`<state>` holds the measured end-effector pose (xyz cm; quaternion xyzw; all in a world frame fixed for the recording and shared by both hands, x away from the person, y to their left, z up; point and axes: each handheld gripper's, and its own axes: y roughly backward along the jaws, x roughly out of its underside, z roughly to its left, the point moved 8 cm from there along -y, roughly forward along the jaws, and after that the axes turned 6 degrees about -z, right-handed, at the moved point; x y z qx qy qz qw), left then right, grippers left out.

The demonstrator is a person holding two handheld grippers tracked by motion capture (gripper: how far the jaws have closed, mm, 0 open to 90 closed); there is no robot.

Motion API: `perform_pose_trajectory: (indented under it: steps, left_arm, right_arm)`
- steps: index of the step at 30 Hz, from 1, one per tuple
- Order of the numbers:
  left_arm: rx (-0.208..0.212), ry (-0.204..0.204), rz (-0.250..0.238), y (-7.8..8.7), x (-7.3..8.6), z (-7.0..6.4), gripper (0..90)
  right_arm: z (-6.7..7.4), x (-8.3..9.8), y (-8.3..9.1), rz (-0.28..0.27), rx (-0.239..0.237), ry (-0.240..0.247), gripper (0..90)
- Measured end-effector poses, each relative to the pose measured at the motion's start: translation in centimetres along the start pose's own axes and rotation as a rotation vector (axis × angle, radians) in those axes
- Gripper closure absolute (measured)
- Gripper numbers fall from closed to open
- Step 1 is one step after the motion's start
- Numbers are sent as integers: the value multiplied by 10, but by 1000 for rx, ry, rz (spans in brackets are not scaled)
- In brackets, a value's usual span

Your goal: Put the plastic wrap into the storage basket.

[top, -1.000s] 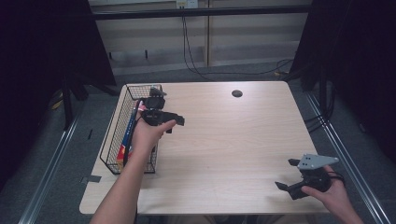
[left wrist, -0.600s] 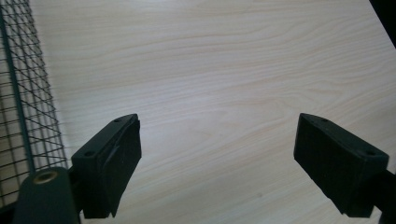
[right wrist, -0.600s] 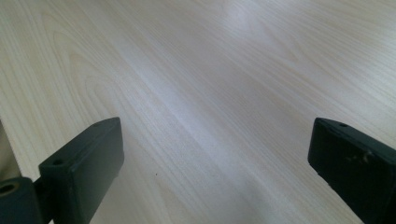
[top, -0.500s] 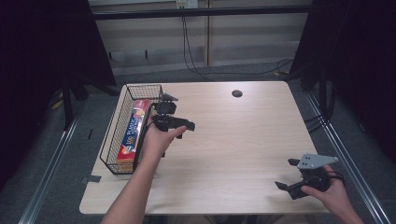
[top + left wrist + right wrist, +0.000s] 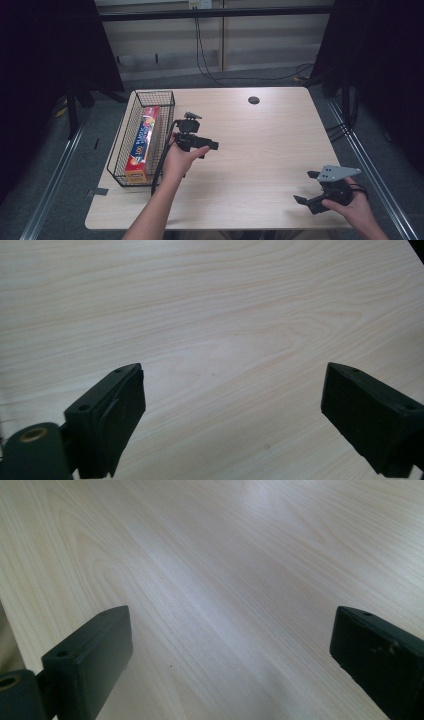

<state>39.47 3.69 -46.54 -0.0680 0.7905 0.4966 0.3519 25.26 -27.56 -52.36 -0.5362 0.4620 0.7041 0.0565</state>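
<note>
The left gripper (image 5: 207, 146) hangs over bare tabletop with its jaws spread wide; they have just been opening further, and nothing lies between them, as the left gripper view shows only pale wood grain past its two black fingers (image 5: 112, 410). From that gripper, the wire basket (image 5: 122, 145) stands at about nine o'clock, just beside the hand, along the left edge of the table (image 5: 260, 130). Inside it lies the box of plastic wrap (image 5: 141, 145), flat and lengthwise against the basket's near-side wall, untouched by either gripper. So the box looks placed and the left hand clear of it.

The right gripper (image 5: 306, 189) sits at about four o'clock from the left one, well apart, near the table's front right corner. Its jaws also stand wide and empty over bare wood in the right gripper view.

The risk I see is small: the left gripper's trailing cable (image 5: 161, 165) runs close along the basket's wall, and a quick pull of the hand could snag the wire and drag or tip the basket, shifting the box.
</note>
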Motion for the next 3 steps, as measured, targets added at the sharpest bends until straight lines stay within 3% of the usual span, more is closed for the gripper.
perform_pose_trajectory:
  steps: [3]
  left_arm:
    - [1,-22,-3,-7,7,-3,80]
  right_arm:
    - [-1,2,-1,3,6,-6,28]
